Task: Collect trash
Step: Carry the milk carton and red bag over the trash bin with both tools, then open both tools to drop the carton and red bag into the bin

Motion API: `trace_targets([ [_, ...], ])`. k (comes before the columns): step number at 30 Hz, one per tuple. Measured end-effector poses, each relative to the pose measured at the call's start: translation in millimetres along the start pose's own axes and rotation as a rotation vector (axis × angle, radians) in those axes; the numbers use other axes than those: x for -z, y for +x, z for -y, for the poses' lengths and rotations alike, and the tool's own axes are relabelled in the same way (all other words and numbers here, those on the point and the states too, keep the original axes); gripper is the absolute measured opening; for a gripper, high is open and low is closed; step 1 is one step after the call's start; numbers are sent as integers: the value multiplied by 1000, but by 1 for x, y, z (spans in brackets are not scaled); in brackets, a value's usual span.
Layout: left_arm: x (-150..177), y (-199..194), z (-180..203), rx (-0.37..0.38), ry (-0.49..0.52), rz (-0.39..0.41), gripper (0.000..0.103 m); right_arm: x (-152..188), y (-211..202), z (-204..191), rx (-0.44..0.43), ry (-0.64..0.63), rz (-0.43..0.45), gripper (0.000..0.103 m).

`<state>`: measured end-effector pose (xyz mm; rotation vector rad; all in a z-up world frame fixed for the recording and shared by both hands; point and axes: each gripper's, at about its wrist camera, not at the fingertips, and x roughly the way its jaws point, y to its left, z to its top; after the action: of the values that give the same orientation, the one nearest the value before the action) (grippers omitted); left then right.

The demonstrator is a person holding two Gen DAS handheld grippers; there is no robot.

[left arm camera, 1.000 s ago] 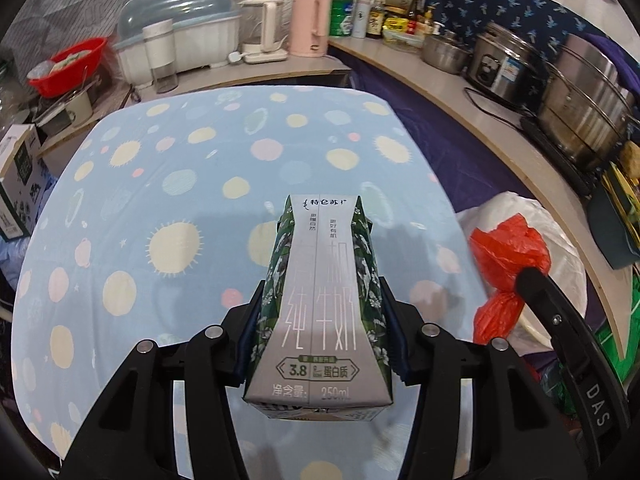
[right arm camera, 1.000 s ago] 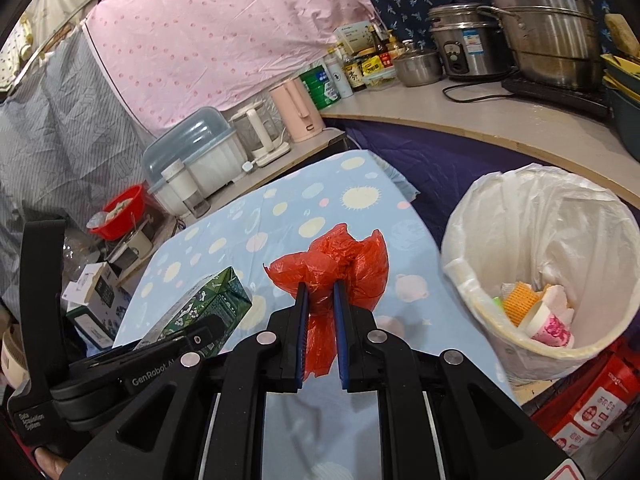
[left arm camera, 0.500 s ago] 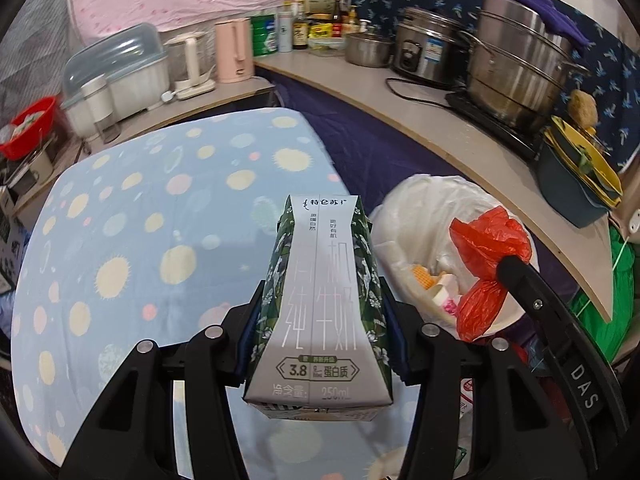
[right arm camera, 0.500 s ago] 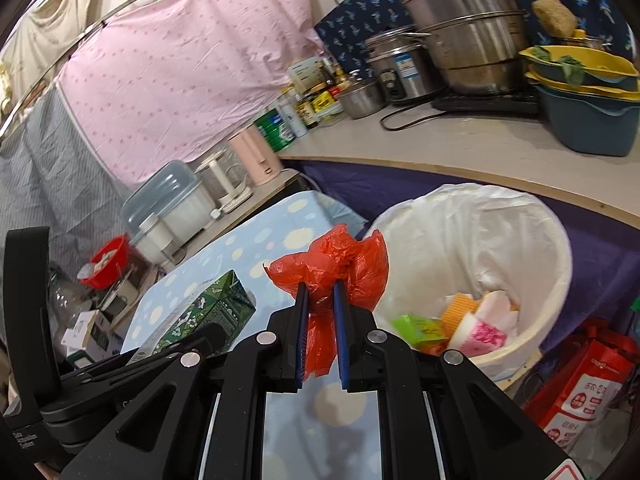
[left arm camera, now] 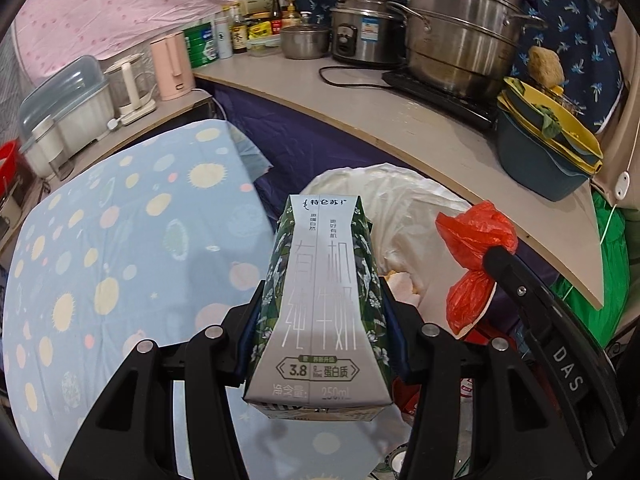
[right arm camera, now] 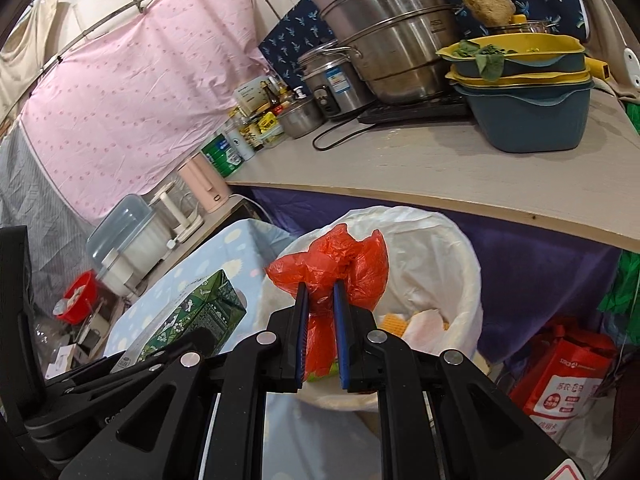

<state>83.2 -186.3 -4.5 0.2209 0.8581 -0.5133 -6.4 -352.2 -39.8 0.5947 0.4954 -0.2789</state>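
A green-and-grey printed milk carton is clamped upright by the left gripper at the spotted blue tablecloth's edge. A crumpled red plastic bag is pinched by the right gripper, held above the white-lined round trash bin.

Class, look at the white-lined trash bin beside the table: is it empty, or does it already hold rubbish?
Not empty. Inside the trash bin, the right wrist view shows an orange ridged piece and crumpled white paper near the bottom. How full cannot be told.
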Motion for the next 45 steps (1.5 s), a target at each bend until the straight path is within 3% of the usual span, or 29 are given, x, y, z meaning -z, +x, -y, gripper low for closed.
trace_targets([
  [21, -15, 54, 33, -12, 33, -65, 49, -14, 41, 29, 42, 15, -41, 12],
  [35, -17, 51, 32, -37, 34, -30, 56, -18, 37, 30, 60, 32, -17, 31],
  [45, -17, 41, 28, -37, 21, -18, 57, -16, 25, 22, 61, 23, -5, 38],
])
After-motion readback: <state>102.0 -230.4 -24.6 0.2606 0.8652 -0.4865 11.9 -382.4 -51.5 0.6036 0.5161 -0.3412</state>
